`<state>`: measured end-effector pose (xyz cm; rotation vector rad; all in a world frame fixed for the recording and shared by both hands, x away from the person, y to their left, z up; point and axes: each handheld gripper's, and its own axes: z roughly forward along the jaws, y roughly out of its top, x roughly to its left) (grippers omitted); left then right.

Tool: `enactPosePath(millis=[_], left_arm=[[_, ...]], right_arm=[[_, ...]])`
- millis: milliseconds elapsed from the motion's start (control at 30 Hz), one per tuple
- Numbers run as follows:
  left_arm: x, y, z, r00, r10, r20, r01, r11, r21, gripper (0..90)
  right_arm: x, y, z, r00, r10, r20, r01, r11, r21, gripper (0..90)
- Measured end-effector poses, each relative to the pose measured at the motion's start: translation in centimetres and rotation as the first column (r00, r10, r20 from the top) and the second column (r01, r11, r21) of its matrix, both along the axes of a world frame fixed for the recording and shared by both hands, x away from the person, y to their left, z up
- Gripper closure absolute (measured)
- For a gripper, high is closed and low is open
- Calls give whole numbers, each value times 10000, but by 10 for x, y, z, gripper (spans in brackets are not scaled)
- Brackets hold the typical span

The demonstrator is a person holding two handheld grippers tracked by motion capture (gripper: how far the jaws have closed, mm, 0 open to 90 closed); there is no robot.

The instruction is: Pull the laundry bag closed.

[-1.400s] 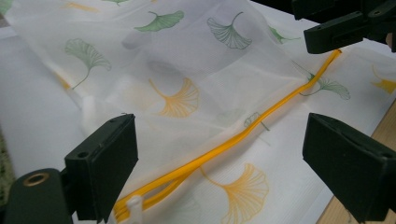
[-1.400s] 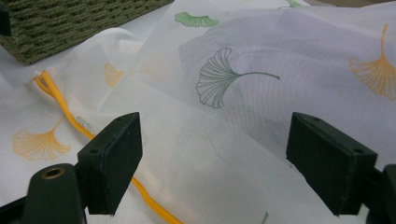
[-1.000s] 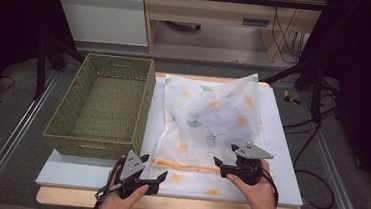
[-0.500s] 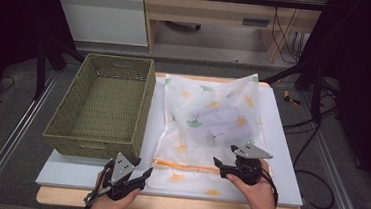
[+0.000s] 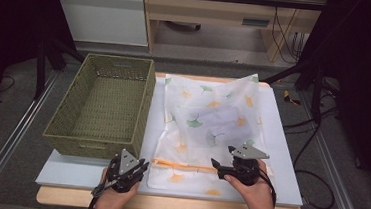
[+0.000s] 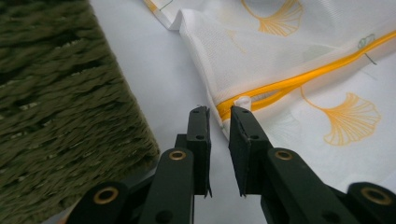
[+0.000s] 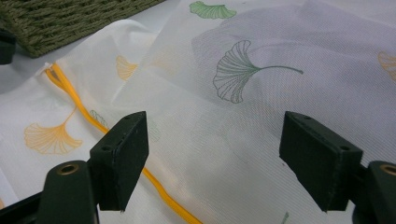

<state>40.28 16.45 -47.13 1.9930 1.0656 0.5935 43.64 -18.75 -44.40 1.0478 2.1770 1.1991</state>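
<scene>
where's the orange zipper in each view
High view: the zipper runs across the bag's near end, between the two hand-held grippers.
Left gripper view: its end lies just beyond the jaw tips and runs up to the right.
Right gripper view: it runs diagonally at lower left, behind the left jaw.
Shared landmark: the green basket.

Mesh bag [image 5: 206, 131] right of basket [image 5: 100, 105]
</scene>
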Motion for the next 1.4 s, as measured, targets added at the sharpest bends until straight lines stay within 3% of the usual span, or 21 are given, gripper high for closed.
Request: enactPosePath(millis=[233,600,967,1200,1233,1400], left_arm=[[5,-3,-6,9999,118,64,-118,9999,40,799],[13,-2,-12,9994,-79,-346,54,9973,-729,786],[14,-5,-15,9990,-324,-316,301,9969,-722,701],[17,-7,-20,9976,-416,-562,369,9960,-815,630],[17,-8,-20,9973,-483,-560,446,9968,-669,627],[18,-8,-21,9975,-473,-525,435,9965,-710,628]], right_arm=[[0,1,-1,10000,95,15,-95,9999,-71,248],[0,4,-1,9998,181,2,-181,9998,-68,250],[0,4,-1,9998,206,-54,-207,9998,-52,251],[0,5,-2,9997,247,-86,-247,9997,-62,251],[0,4,-2,9997,246,-96,-246,9997,-64,251],[0,4,-2,9997,226,-100,-226,9997,-22,250]])
